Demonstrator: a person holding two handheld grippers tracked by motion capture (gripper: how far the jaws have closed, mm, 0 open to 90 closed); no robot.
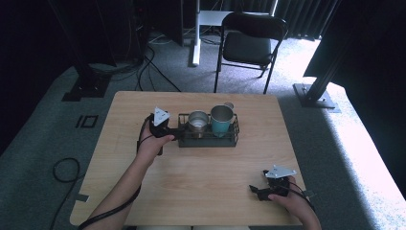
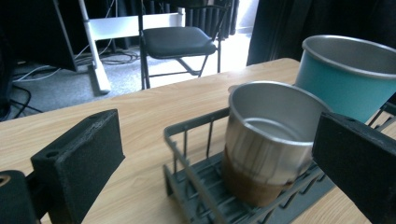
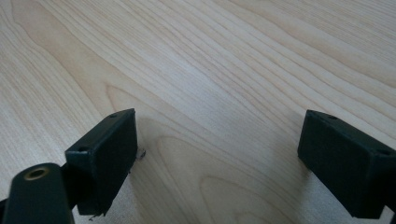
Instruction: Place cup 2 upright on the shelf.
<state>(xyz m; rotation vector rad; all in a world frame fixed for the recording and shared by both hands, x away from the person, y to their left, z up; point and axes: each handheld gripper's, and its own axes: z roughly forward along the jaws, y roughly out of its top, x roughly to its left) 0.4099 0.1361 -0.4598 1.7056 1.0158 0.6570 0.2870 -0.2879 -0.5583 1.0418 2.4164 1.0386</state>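
Reaching toward the middle of the table [image 1: 201, 163], your left gripper [image 1: 168, 133] sits at the left end of the dark wire rack [image 1: 208, 139], with your hand wrapped around its body. Its fingers [image 2: 79, 158] stand wide apart and grip nothing; seen from the left gripper view, the near end of the rack and the steel cup [image 2: 268, 140] lie in the gap between them, though whether a finger touches the rack wire is not clear. The steel cup [image 1: 197, 121] stands upright in the left part of the rack, its lower band a brownish colour. Just to its right, the teal cup [image 1: 221, 120] also stands upright in the rack, taller than its neighbour and with a metal rim.

Your right gripper [image 1: 266, 191] rests low at the near right corner of the table, well apart from the rack. Its fingers [image 3: 105, 154] are likewise spread wide and empty, with bare wood grain between them in the right gripper view.

Beyond the far edge of the table, a black folding chair [image 1: 249, 45] stands on the grey carpet.
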